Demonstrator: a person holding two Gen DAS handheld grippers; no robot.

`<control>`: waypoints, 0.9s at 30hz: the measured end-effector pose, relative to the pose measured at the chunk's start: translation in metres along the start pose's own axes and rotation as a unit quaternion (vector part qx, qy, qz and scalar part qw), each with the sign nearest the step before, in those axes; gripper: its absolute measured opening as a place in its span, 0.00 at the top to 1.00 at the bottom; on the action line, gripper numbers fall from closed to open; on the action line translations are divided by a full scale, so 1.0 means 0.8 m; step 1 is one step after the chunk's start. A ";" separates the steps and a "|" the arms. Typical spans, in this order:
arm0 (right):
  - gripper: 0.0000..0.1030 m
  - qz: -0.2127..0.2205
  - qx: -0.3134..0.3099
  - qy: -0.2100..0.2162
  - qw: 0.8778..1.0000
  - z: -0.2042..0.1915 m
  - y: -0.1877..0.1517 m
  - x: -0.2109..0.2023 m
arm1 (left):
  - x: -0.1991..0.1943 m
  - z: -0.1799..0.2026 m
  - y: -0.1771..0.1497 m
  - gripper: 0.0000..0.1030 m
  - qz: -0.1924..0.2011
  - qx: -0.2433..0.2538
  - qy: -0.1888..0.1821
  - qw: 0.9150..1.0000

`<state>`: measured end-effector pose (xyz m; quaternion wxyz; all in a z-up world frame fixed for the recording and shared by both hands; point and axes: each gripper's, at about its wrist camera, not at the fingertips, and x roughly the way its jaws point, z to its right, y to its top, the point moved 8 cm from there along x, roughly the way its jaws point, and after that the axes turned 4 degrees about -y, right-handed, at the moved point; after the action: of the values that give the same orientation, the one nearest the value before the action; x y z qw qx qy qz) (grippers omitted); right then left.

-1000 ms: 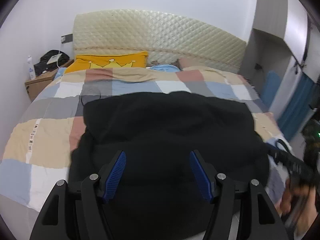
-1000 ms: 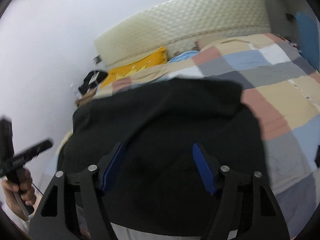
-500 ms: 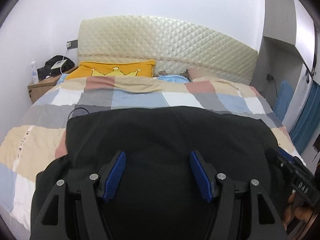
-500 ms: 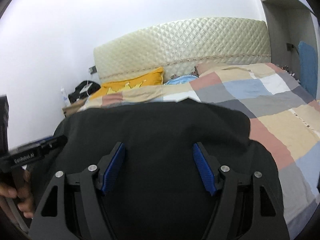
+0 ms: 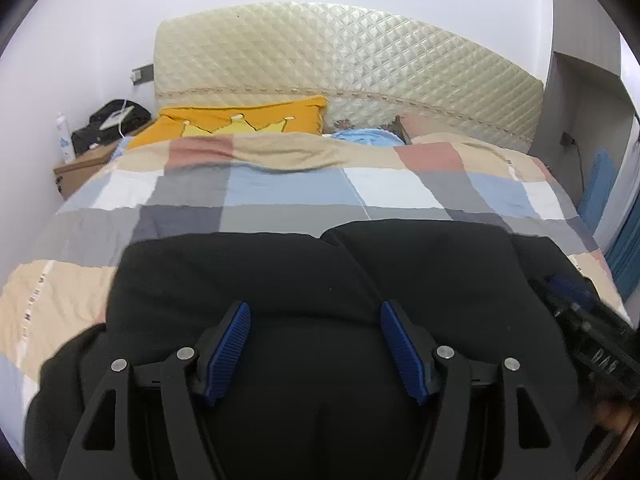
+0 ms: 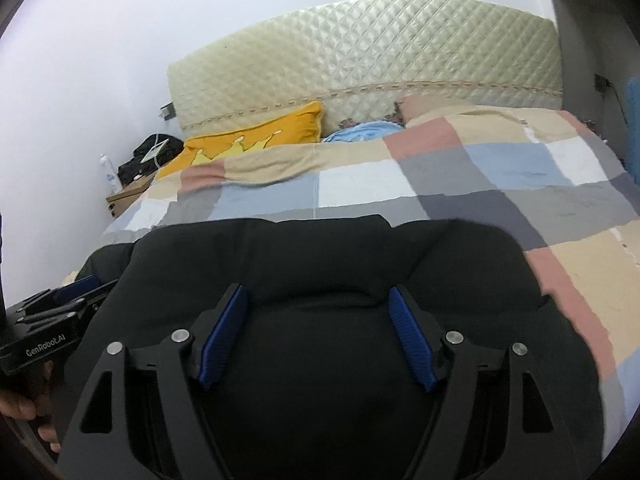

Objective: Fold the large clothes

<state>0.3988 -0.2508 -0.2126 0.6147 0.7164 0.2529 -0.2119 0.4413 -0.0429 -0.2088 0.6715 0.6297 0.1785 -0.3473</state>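
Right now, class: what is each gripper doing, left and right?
Left gripper: jaws open, holding nothing, over the black garment.
Right gripper: jaws open, holding nothing, over the same garment.

Large black garment (image 5: 304,280), spread on checked bed, far edge doubled over

"GenRobot.AI" is printed on the left tool (image 6: 76,292).

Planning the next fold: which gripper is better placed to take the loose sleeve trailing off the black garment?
Left, probably. The black garment trails a flap toward the left gripper side; the right gripper sits over the body. Both have open fingers.
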 end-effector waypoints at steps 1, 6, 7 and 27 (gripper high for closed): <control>0.29 0.001 0.001 -0.003 1.000 0.002 -0.006 0.003 | 0.003 0.002 0.000 0.34 -0.001 0.001 -0.005 1.000; 0.28 -0.009 -0.009 -0.012 1.000 0.003 -0.021 0.014 | 0.015 0.007 -0.010 0.33 0.002 0.008 -0.006 1.000; 0.28 -0.009 -0.011 -0.014 1.000 0.003 -0.021 0.016 | 0.017 0.006 -0.012 0.33 0.000 0.005 -0.009 1.000; 0.23 -0.010 -0.022 -0.026 0.999 0.043 -0.016 -0.049 | -0.064 -0.079 -0.004 0.33 0.029 -0.036 0.003 0.999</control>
<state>0.3606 -0.2875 -0.2035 0.6343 0.6945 0.2488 -0.2310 0.4160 0.0313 -0.1853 0.7028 0.6113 0.1745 -0.3193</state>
